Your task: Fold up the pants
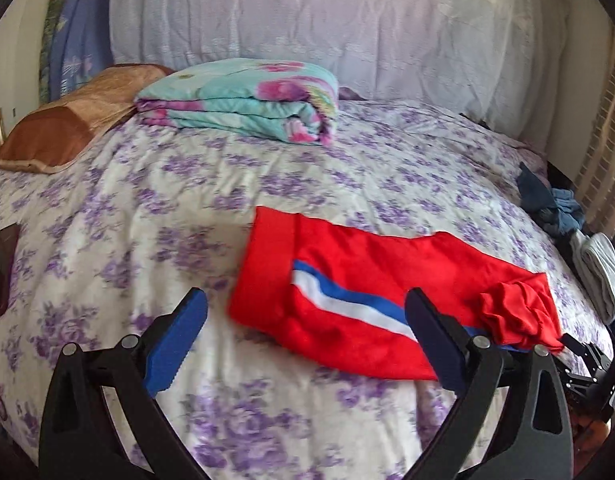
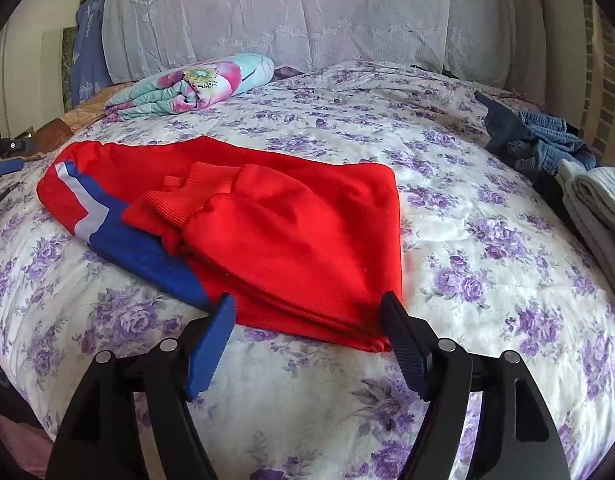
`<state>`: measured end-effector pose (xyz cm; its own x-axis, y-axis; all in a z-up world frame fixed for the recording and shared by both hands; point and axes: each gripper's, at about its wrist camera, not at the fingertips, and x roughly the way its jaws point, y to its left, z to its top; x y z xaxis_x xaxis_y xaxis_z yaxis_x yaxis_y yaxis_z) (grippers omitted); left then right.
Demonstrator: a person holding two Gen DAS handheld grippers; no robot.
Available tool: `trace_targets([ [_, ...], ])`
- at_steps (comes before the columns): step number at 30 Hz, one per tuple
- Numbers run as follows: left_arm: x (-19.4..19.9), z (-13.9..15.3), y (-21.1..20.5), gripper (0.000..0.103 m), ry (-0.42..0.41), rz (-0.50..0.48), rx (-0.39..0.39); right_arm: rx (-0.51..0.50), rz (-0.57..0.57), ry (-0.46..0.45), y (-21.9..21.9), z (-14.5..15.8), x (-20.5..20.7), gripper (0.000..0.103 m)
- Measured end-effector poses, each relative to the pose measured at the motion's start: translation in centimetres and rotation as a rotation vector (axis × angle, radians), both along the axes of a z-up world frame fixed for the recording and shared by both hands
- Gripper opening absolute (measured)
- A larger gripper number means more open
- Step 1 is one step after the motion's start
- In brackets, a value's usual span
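- The red track pants (image 2: 291, 220), with a blue and white side stripe (image 1: 347, 304), are lying near the middle front of the bed, already doubled over: the ribbed cuffs (image 2: 179, 204) are sitting bunched on top of the upper layer, and a folded edge is showing at the near right corner.
- Judging from that, at least one fold is looking done; the bundle is still loose and uneven, so a further fold and some smoothing of the crumpled cuffs are probably remaining.
- The right gripper (image 2: 307, 316) is hovering just at the near edge of the pants, its jaws spread wide and holding nothing, the cloth lying between and beyond the fingers.
- The left gripper (image 1: 307, 312) is also standing wide apart and empty, low over the bed at the waistband end of the pants; whether its right finger is touching the fabric I cannot tell.
- The floral bedsheet (image 2: 487, 280) is lying under everything, wrinkled.
- Further out, a folded flowered quilt (image 1: 243, 100) is resting near the head of the bed beside a brown pillow (image 1: 63, 128).
- At the right edge, crumpled jeans (image 2: 543, 140) and a folded grey garment (image 2: 599, 208) are lying well apart from the pants.
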<state>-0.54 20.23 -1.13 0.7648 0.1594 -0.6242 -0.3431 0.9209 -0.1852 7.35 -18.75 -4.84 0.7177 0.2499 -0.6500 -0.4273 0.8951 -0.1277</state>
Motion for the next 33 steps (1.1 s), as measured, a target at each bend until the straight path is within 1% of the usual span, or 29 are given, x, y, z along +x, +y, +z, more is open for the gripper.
trace_targets([
  [1,-0.4,-0.2,0.8,0.097,0.004,0.021,-0.005,0.003,-0.010,0.002,0.5,0.5,-0.1,0.075],
  [2,-0.7,-0.6,1.7,0.097,0.010,0.038,-0.013,0.030,0.013,-0.003,1.2,1.2,-0.5,0.075],
  [4,-1.0,-1.2,2.9,0.097,0.018,0.054,-0.026,0.088,0.108,-0.041,3.4,3.0,-1.7,0.075],
  [6,-0.9,-2.1,4.2,0.097,0.025,0.068,-0.055,0.074,0.194,-0.083,6.5,4.1,-2.6,0.077],
  [8,-0.5,-3.0,5.2,0.097,0.027,0.071,-0.097,0.014,0.293,-0.129,10.6,4.5,-3.6,0.077],
  [11,0.2,-4.7,6.9,0.097,0.046,0.079,-0.163,-0.080,0.435,-0.150,16.9,3.9,-4.8,0.077],
  [12,0.3,-5.3,7.6,0.097,0.049,0.076,-0.201,-0.116,0.486,-0.163,19.0,3.6,-5.4,0.077],
  [14,0.1,-5.8,8.7,0.097,0.019,0.062,-0.290,-0.178,0.563,-0.194,22.4,2.9,-6.4,0.077],
  [16,-0.4,-5.9,9.6,0.097,-0.028,0.055,-0.339,-0.257,0.634,-0.228,26.0,1.9,-7.6,0.077],
  [20,-0.9,-6.1,10.7,0.097,-0.084,0.048,-0.406,-0.377,0.689,-0.259,31.1,0.4,-8.0,0.077],
  [22,-0.8,-6.1,10.8,0.097,-0.100,0.034,-0.416,-0.430,0.693,-0.265,32.9,-0.5,-7.5,0.077],
  [25,-0.6,-6.1,11.0,0.097,-0.107,0.014,-0.434,-0.413,0.692,-0.243,34.3,-0.6,-6.7,0.077],
  [29,-0.5,-6.2,11.2,0.098,-0.116,-0.008,-0.460,-0.372,0.659,-0.211,35.3,-1.0,-5.1,0.077],
  [31,-0.5,-6.2,11.2,0.098,-0.118,-0.018,-0.464,-0.332,0.659,-0.166,35.1,-1.2,-4.1,0.069],
  [32,-0.5,-6.2,11.2,0.098,-0.119,-0.022,-0.466,-0.299,0.669,-0.125,34.9,-1.1,-3.6,0.054],
  [33,-0.4,-6.2,11.2,0.098,-0.120,-0.024,-0.470,-0.273,0.663,-0.106,34.7,-0.9,-3.4,0.044],
])
